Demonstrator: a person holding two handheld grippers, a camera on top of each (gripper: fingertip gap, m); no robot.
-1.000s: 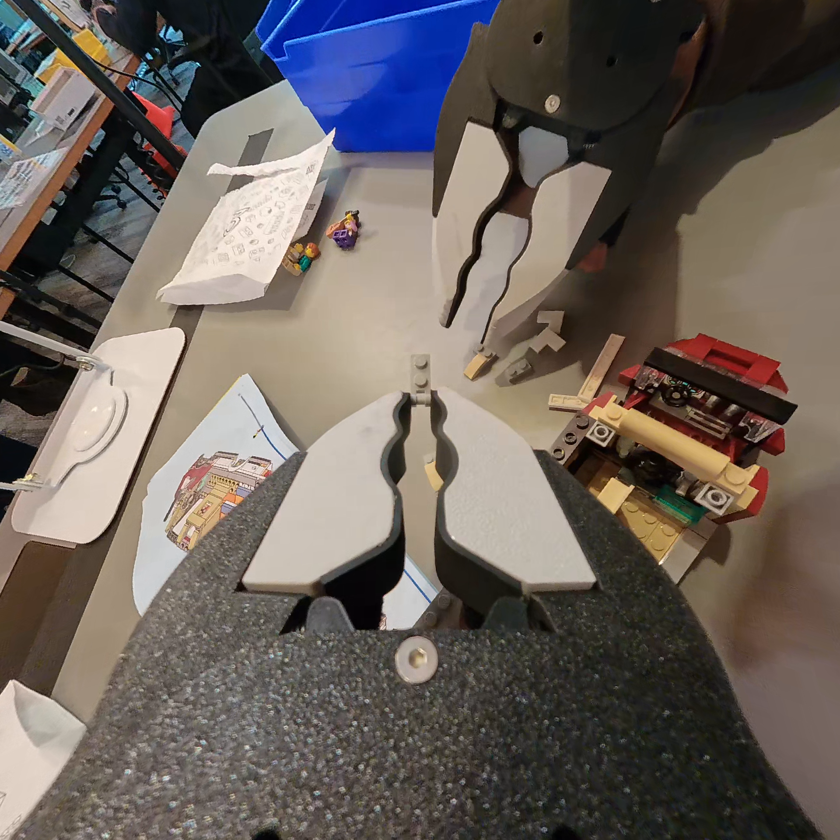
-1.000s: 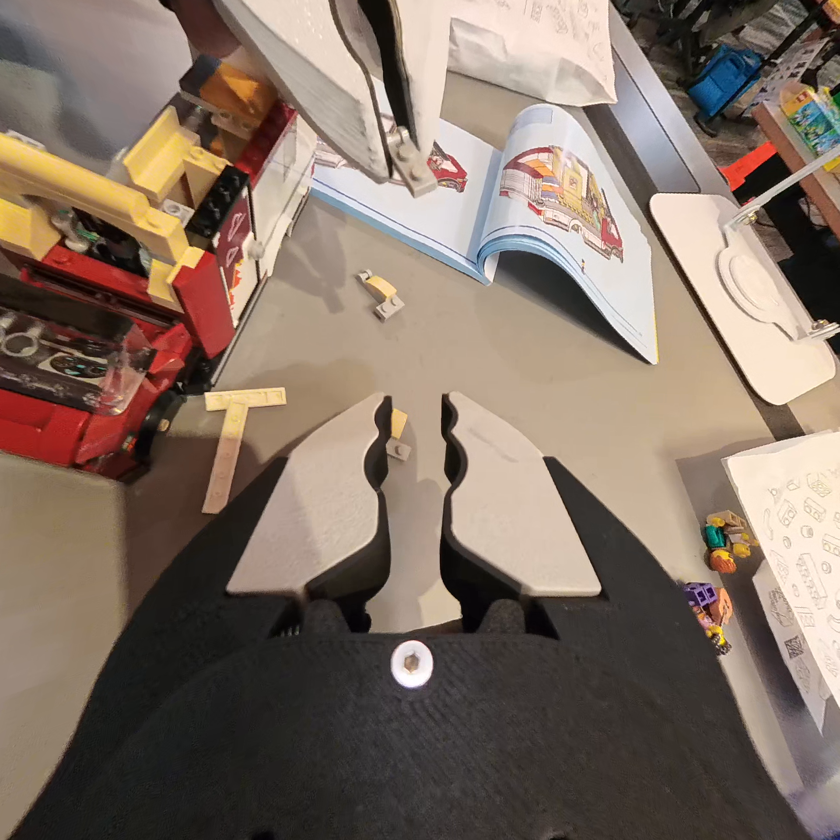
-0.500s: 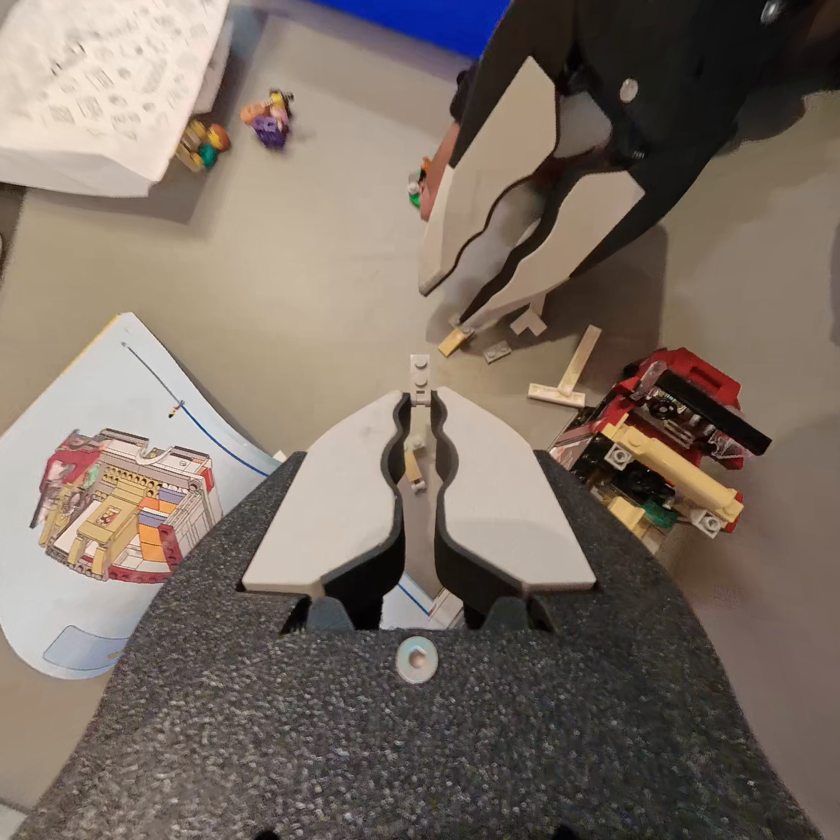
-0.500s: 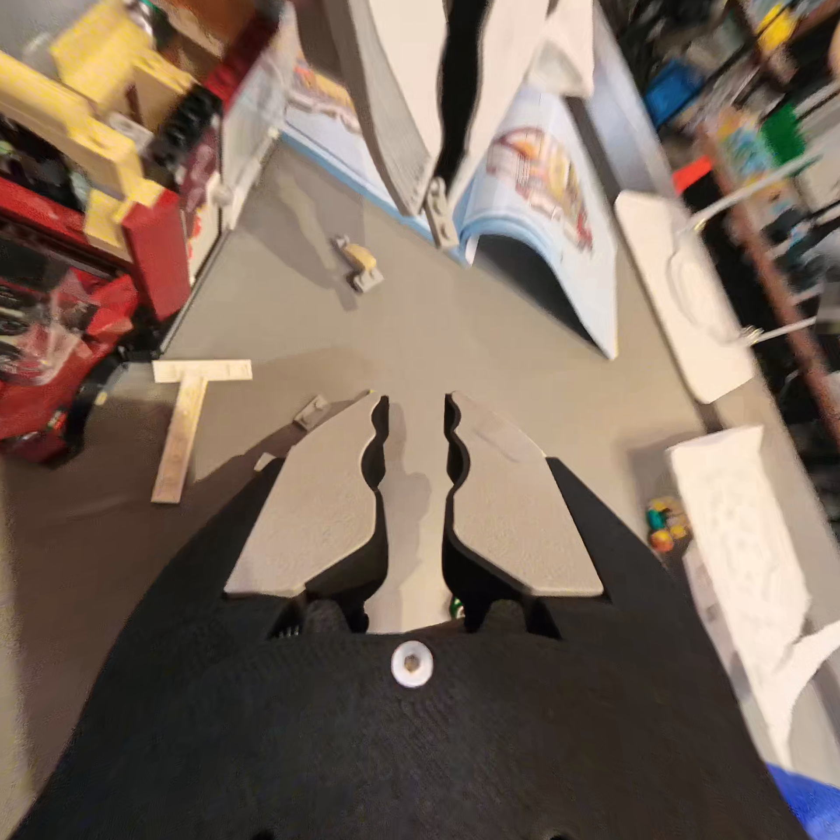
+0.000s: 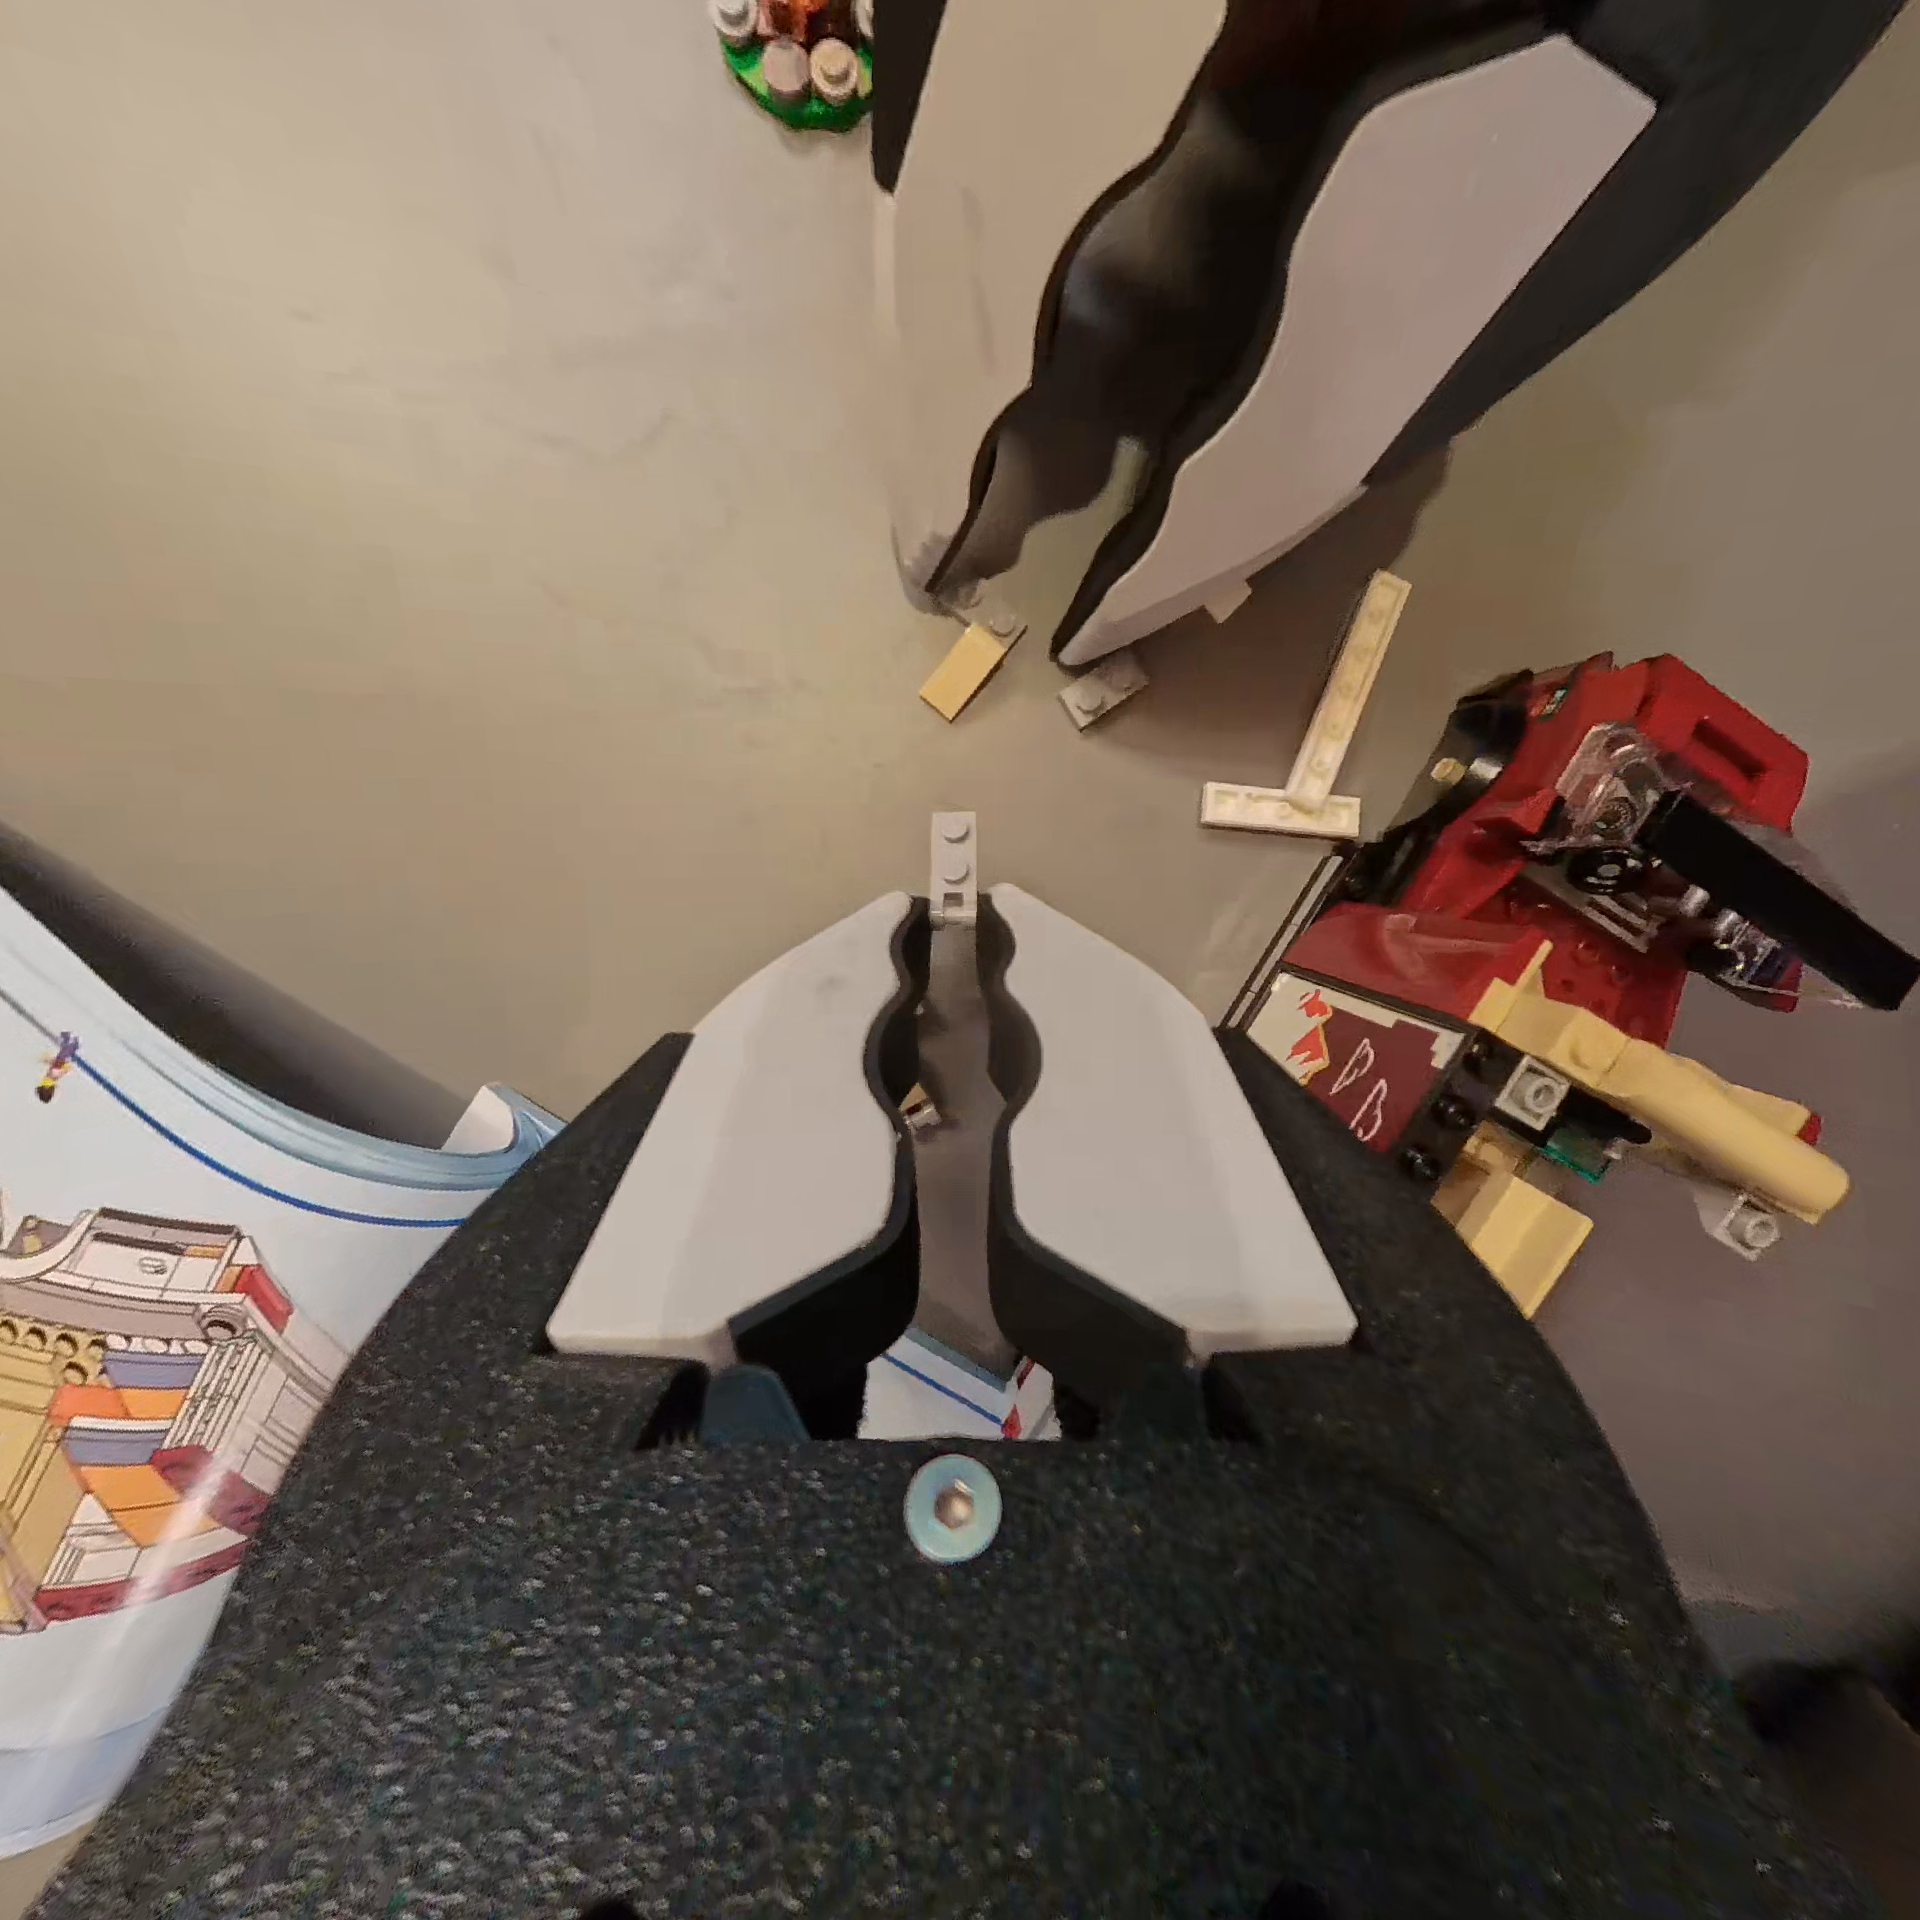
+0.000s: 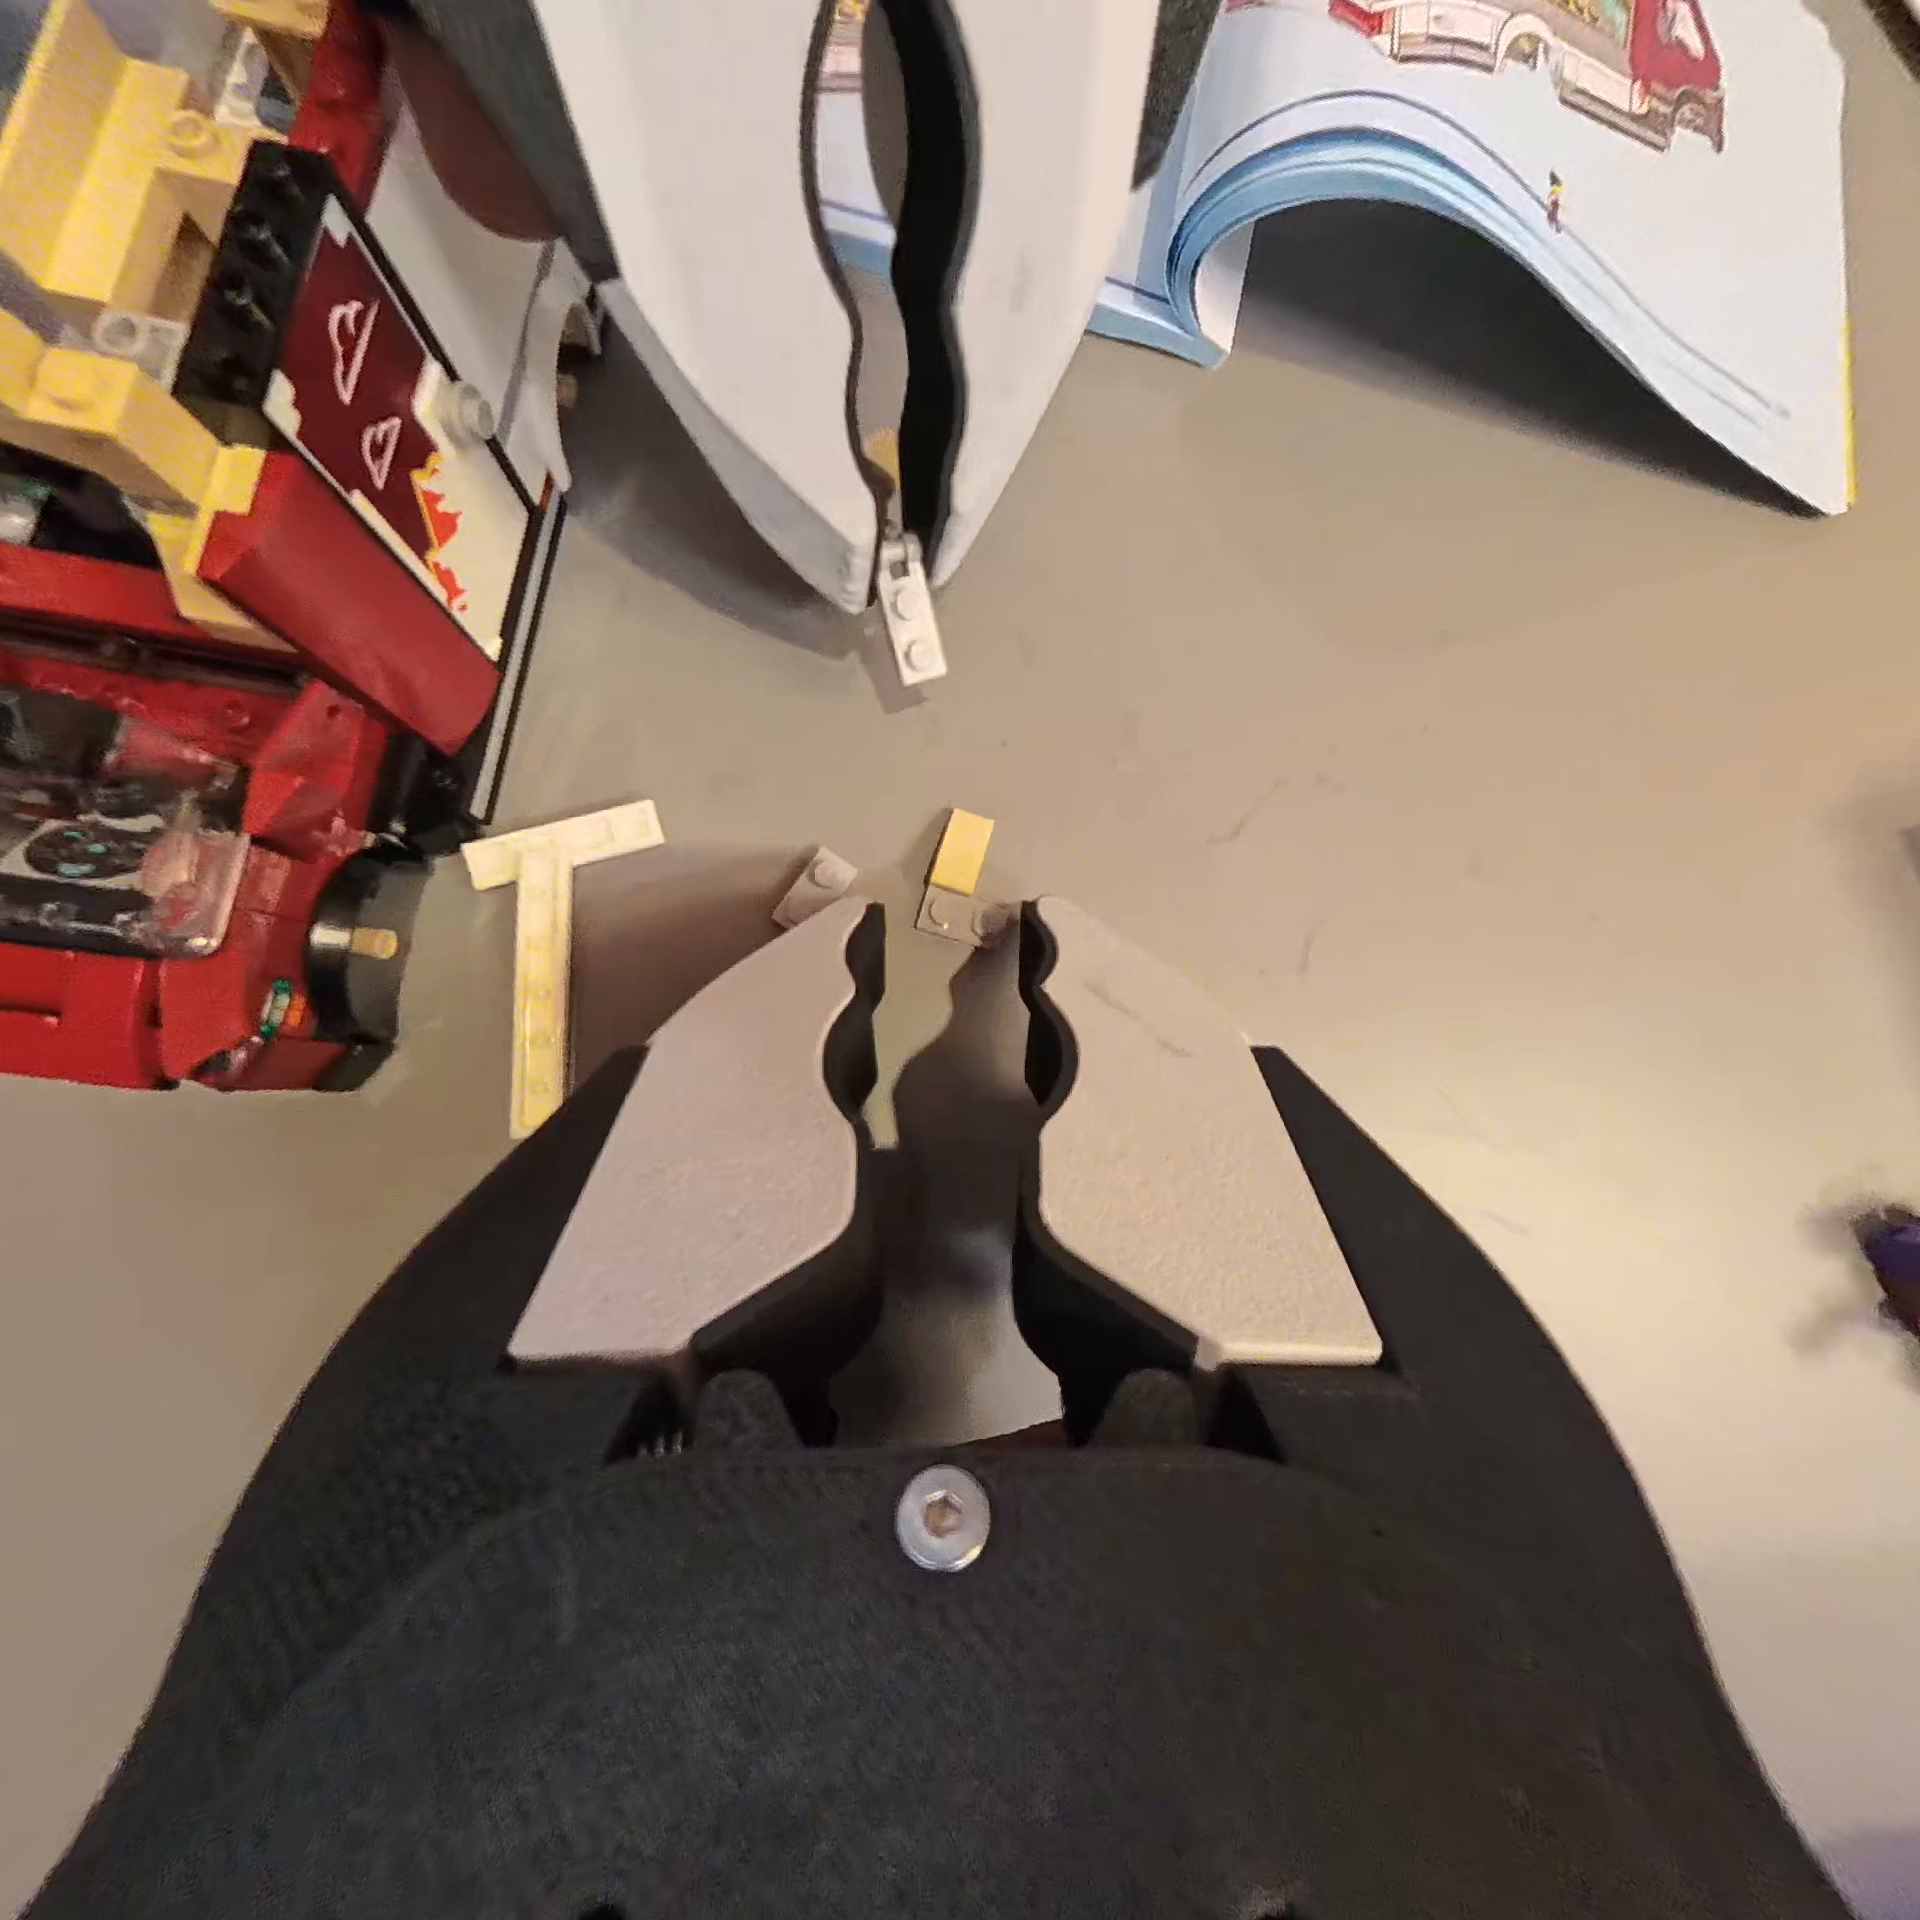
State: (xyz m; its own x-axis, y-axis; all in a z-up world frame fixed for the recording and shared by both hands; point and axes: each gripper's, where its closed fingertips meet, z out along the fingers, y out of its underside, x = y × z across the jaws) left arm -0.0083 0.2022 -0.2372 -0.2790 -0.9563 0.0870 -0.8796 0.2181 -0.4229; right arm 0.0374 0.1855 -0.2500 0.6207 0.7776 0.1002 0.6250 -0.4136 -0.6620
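Both grippers have dropped closer to the grey table [image 5: 436, 436] since a second ago, and the right one has come down over the loose pieces with its jaws a little wider. At the far left of the left wrist view lies an open instruction booklet [image 5: 156, 1299], its pages curled up. Next comes the left gripper [image 5: 954, 902], its fingertips clamped on the end of a small light grey hinged plate [image 5: 953, 862] that sticks out forward above the table. Beyond it, the right gripper [image 6: 951, 914] stands with its jaws apart and its tips down at the tabletop; nothing is gripped. A tan tile joined to a grey plate [image 6: 958, 883] lies at its tips, the grey end just touching or nearly touching the right finger [image 6: 1049, 935], while a separate small grey plate [image 6: 816, 883] lies just beside the left finger. Right of these in the left wrist view rests a cream T-shaped piece [image 5: 1309, 758], and farthest right stands a red, black and tan brick model [image 5: 1558, 987]. A small green-based brick piece [image 5: 800, 62] sits at the top edge.
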